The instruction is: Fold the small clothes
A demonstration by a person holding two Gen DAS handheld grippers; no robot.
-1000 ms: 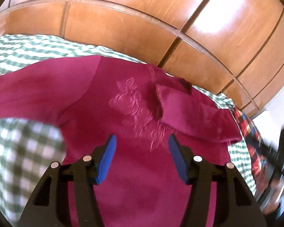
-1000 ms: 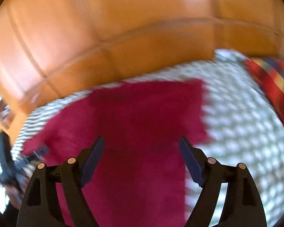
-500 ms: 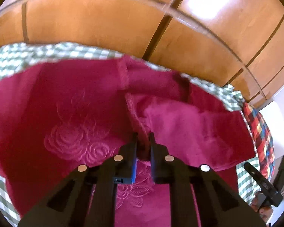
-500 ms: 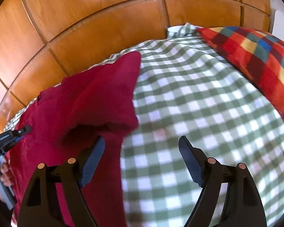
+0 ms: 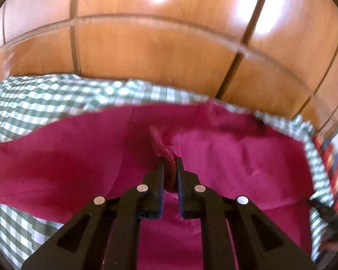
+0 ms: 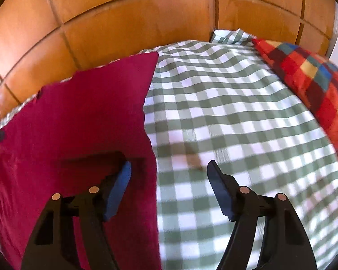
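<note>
A magenta garment (image 5: pixel 236 157) lies spread on the bed. My left gripper (image 5: pixel 169 160) is shut on a bunched, ribbed edge of it, and the cloth rises in a ridge from the pinch. In the right wrist view the garment (image 6: pixel 78 117) fills the left half, its straight side edge running down the middle. My right gripper (image 6: pixel 169 168) straddles that edge with its jaws closing. Its blue-padded left finger (image 6: pixel 121 180) is over the cloth and its right finger (image 6: pixel 216 177) is over the sheet. The pads do not press on anything.
A green-and-white checked sheet (image 6: pixel 225 103) covers the bed and shows around the garment (image 5: pixel 33 99). Wooden panelling (image 5: pixel 157 51) rises right behind the bed's far edge. A red multicoloured checked pillow (image 6: pixel 308 76) lies at the right.
My left gripper went from open to shut on the garment's edge and drew it along; the embroidered roses left its view. My right gripper sank toward the garment's side edge, jaws narrowing.
</note>
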